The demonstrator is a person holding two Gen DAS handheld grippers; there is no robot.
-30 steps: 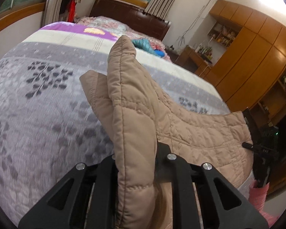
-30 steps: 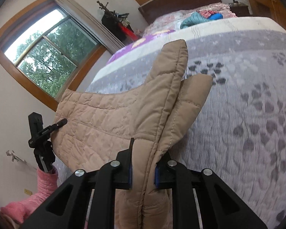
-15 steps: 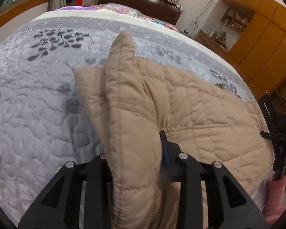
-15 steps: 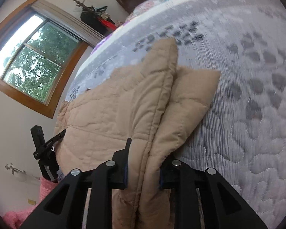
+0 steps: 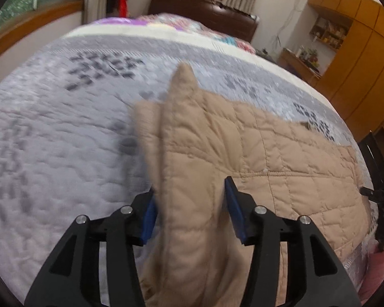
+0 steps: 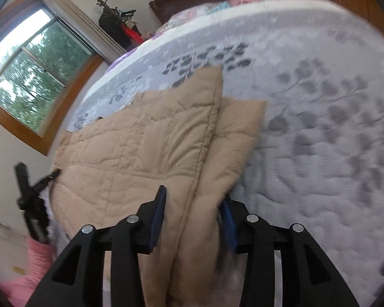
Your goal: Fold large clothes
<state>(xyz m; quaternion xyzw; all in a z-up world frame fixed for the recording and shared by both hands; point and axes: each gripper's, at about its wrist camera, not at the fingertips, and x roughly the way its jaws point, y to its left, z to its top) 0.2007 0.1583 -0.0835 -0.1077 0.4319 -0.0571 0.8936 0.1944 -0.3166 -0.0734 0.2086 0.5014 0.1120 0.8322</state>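
Left wrist view shows the tan quilted padded jacket [image 5: 256,153] lying doubled on the grey floral quilted bedspread [image 5: 51,153], one edge layer stacked on another. The left gripper [image 5: 189,212] is spreading its jaws, the jacket's raised fold between them but no longer pinched. The right gripper [image 6: 194,220] is likewise opening around the opposite folded edge. One fold looks laid down; judging by its width, further folds and smoothing remain.
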